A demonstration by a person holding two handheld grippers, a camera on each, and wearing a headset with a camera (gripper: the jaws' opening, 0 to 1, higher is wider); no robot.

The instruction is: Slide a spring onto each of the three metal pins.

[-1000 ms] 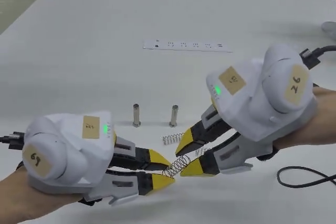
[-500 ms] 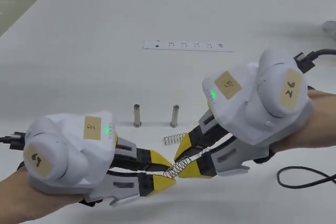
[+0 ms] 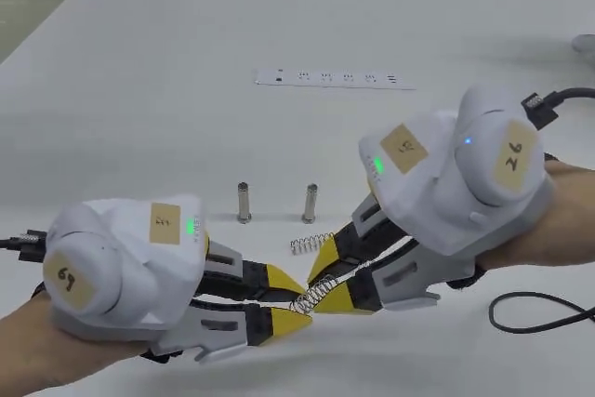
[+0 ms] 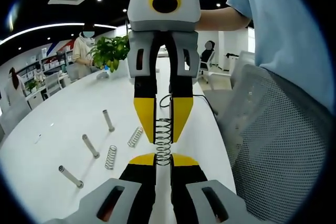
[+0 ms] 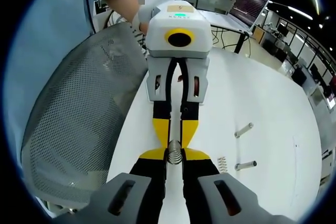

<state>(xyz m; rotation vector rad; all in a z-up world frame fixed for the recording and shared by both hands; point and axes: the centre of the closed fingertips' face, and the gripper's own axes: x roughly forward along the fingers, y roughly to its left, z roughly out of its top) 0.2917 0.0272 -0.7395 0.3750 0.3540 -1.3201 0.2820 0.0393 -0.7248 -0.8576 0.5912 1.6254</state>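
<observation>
Stretching between the two grippers, a thin, silvery coiled spring is being held over the table. The left gripper is pinching one end, jaws nearly together; the right gripper is squeezing the other end, jaws narrow. A loose spring is lying just beside an upright pin; a second pin is standing nearby.
</observation>
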